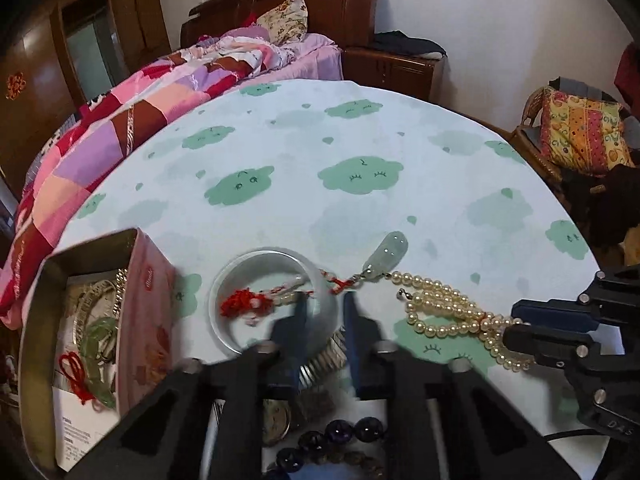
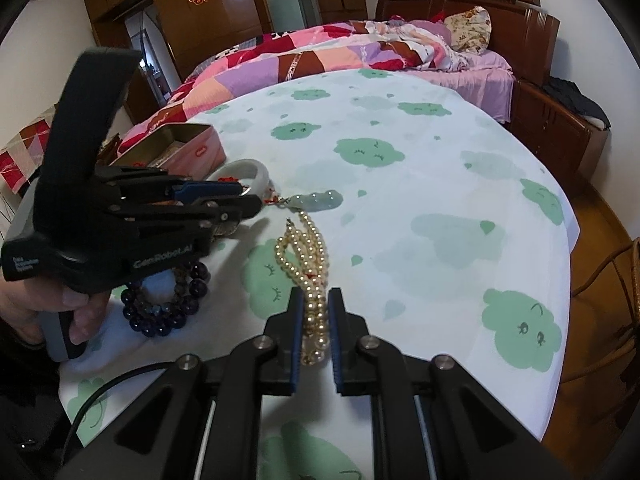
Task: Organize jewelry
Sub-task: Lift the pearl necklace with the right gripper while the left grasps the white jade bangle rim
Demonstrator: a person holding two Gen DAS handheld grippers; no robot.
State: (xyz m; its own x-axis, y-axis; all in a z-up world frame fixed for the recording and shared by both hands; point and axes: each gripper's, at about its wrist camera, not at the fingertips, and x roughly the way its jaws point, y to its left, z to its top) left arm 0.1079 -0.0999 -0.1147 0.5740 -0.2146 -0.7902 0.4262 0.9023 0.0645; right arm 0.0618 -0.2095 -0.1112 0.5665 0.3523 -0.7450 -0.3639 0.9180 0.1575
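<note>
Right wrist: right tongs (image 2: 316,300) pinch the pearl necklace (image 2: 304,256); left tongs (image 1: 323,306) nearly closed astride the bangle (image 1: 276,300) rim

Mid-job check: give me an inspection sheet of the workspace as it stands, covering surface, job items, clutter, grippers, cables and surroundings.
Surface: table under a pale cloth printed with green clouds.
Job's things: pearl necklace bunched on the cloth; jade bangle lying flat, a red-corded strand across it; jade pendant beside it; dark bead bracelets; wristwatch; open pink tin already holding jewelry.
Clutter: nothing seen.
Grippers: left gripper closed at the bangle's near rim, blurred, so the grip is unclear; right gripper shut on the pearl necklace.
Cables: one black cable on the near table edge.
Surroundings: bed with patchwork quilt, wooden wardrobe, wicker chair.
</note>
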